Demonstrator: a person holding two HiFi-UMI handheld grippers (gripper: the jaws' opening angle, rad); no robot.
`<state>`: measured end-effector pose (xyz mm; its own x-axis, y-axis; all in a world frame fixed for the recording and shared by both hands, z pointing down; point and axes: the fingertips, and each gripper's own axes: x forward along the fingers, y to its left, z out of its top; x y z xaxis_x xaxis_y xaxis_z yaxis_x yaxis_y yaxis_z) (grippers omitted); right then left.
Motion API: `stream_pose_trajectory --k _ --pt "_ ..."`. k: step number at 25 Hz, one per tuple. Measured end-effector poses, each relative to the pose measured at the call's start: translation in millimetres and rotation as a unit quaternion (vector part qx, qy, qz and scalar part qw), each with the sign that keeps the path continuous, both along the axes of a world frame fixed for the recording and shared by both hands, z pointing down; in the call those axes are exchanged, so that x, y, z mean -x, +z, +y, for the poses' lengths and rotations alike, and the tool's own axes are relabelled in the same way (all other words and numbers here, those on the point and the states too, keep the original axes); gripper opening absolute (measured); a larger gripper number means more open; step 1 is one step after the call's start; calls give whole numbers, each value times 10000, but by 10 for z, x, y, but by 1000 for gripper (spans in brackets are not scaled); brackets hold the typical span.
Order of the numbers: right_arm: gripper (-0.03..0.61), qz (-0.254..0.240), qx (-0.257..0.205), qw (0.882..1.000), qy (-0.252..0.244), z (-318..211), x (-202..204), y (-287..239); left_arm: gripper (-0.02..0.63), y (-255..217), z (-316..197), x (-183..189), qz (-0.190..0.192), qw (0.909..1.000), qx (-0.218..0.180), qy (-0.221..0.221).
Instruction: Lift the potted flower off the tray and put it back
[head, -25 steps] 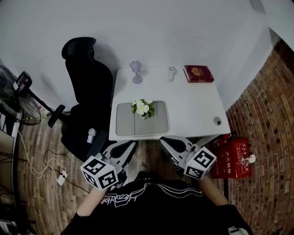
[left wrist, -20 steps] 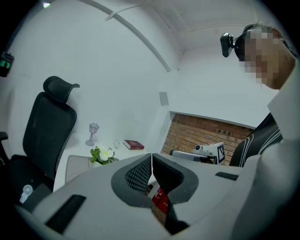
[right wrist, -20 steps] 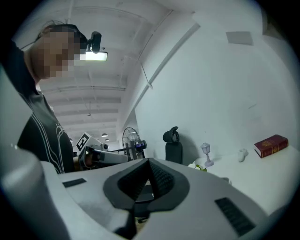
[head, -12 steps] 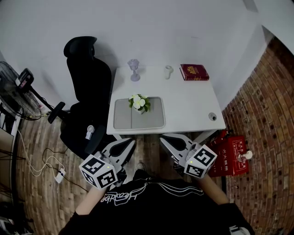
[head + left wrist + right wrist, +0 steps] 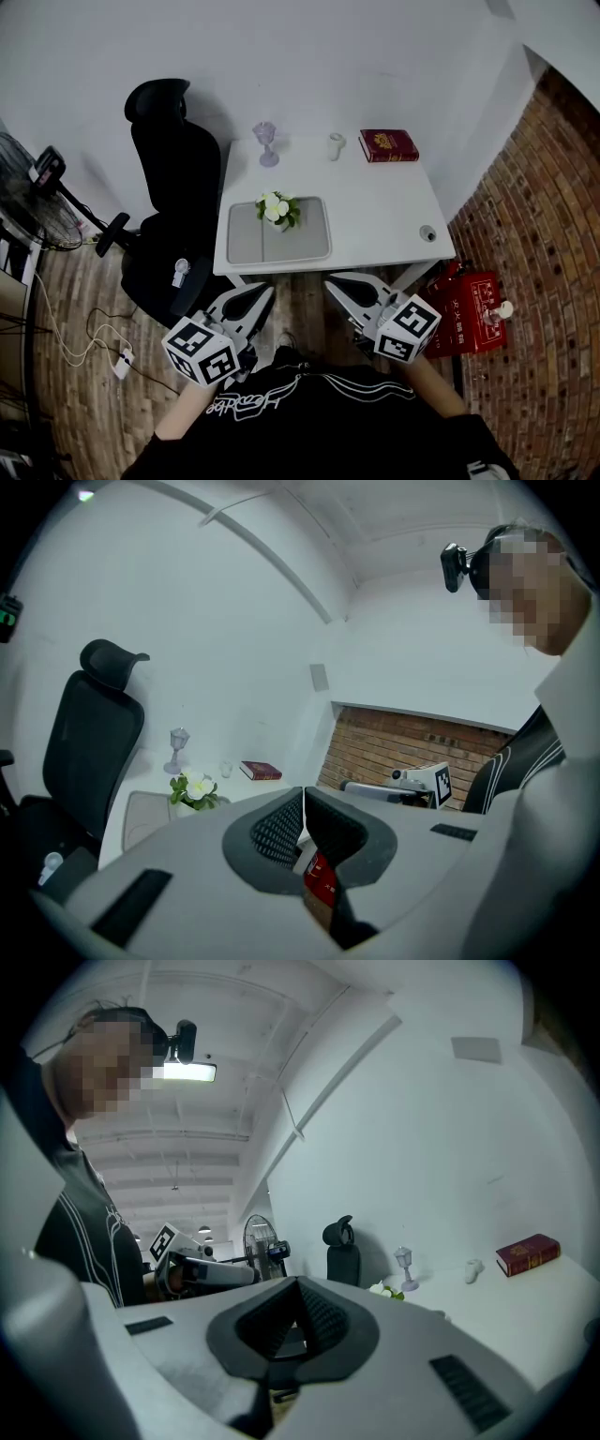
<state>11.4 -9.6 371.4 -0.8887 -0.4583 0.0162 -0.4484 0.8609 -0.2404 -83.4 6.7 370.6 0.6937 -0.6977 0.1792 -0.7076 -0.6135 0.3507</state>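
The table [image 5: 384, 202] had slid further off in the head view. The potted flower [image 5: 275, 209] stood on the tray [image 5: 309, 246], apparently at its far edge. The left gripper [image 5: 262, 293] and right gripper [image 5: 338, 281] were closed and empty, well short. Arriving still closed could topple the pot.

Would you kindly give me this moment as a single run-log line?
left tool: shut, empty | right tool: shut, empty | potted flower: upright on tray | both short of white table

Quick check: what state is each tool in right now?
Left tool: closed, holding nothing.
Right tool: closed, holding nothing.
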Motion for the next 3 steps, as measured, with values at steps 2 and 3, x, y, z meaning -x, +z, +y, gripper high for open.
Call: stream_pose_trajectory --k 2,3 --pt "0 2 -5 10000 13 12 -11 -2 34 5 7 -5 -12 10000 4 -3" --pt "0 3 -6 10000 21 18 -17 -3 34 8 10 -6 -18 10000 6 -3"
